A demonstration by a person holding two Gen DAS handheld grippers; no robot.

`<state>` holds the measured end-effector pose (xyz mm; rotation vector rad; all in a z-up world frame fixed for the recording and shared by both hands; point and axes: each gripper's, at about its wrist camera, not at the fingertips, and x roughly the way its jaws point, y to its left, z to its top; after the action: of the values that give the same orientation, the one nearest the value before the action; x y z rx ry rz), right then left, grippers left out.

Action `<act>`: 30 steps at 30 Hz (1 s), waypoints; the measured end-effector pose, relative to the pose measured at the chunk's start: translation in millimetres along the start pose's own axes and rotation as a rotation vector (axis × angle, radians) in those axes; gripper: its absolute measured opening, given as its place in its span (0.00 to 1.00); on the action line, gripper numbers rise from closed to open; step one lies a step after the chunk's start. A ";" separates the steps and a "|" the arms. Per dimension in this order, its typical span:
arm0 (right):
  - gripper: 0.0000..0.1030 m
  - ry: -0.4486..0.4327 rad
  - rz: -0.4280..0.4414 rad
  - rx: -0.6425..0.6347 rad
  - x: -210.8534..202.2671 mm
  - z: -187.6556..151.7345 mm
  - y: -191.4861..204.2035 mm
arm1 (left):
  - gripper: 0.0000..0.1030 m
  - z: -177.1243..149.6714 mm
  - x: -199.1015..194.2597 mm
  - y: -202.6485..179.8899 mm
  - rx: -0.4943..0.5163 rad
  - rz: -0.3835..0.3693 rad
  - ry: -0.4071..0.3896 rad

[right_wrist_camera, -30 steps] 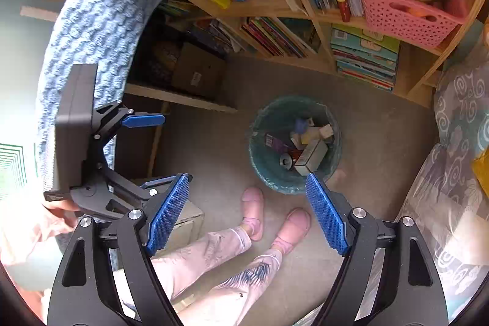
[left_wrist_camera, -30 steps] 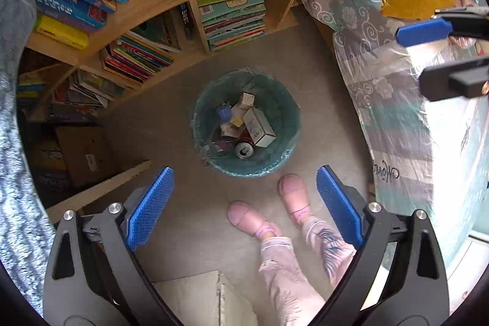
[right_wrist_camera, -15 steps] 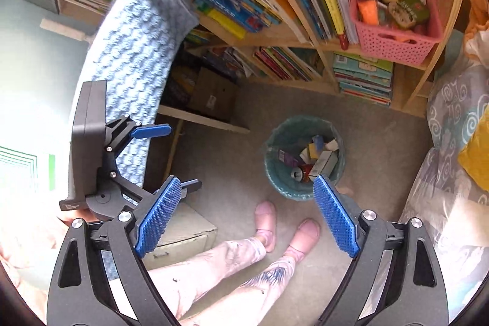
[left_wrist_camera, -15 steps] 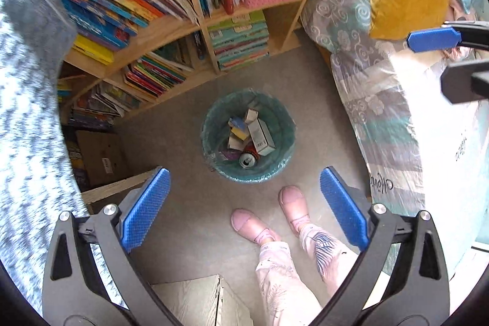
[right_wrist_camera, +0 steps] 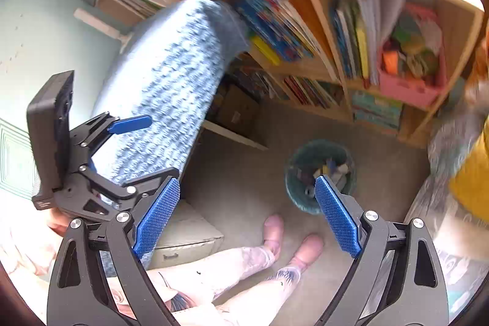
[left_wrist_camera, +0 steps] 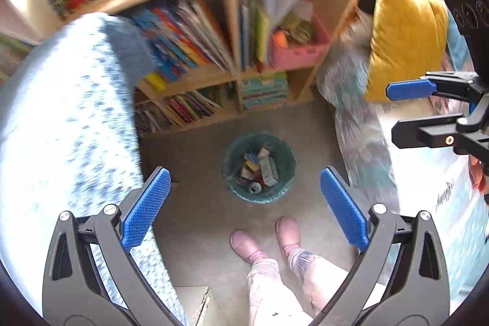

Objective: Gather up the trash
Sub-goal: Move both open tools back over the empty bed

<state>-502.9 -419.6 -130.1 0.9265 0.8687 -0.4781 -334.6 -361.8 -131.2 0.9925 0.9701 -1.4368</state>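
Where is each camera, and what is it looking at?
Left wrist: sits on the left gripper, looking steeply down at the bin on the floor; shows its open fingers, the person's shoes, and the right gripper at the right edge.
Right wrist: sits on the right gripper, looking down at the same spot; shows its open fingers, legs, and the left gripper at left.
Both share the bin, bookshelf, shoes and blue blanket.

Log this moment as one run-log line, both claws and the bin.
left claw: open, empty | right claw: open, empty | trash bin: on floor, holds boxes and a can | person's feet: beside bin
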 end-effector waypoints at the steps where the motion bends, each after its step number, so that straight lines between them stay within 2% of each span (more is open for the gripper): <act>1: 0.87 -0.010 -0.005 -0.011 -3.9 5.4 9.8 | 0.93 -0.8 -7.9 4.9 -0.022 0.015 -0.015; 3: 0.87 -0.040 -0.011 -0.059 -11.9 15.1 31.4 | 0.93 -5.6 -26.3 17.2 -0.082 0.038 -0.045; 6: 0.87 -0.060 -0.065 -0.193 -20.2 31.6 74.3 | 0.93 -20.9 -56.0 41.0 -0.200 0.068 -0.090; 7: 0.87 -0.065 -0.055 -0.224 -21.2 36.0 85.4 | 0.93 -26.4 -63.8 46.9 -0.231 0.079 -0.101; 12: 0.87 -0.072 0.023 -0.385 -15.2 58.4 148.6 | 0.93 -61.1 -100.9 83.4 -0.401 0.162 -0.141; 19: 0.87 -0.003 0.158 -0.573 22.4 75.3 248.2 | 0.93 -120.7 -143.8 137.7 -0.648 0.292 -0.197; 30: 0.87 0.087 0.312 -0.821 79.1 57.4 400.7 | 0.93 -228.8 -203.4 210.4 -0.934 0.438 -0.255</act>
<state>-156.1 -253.8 19.4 0.3072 0.8704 0.1974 -97.3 -98.4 -19.8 0.2782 0.9944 -0.5889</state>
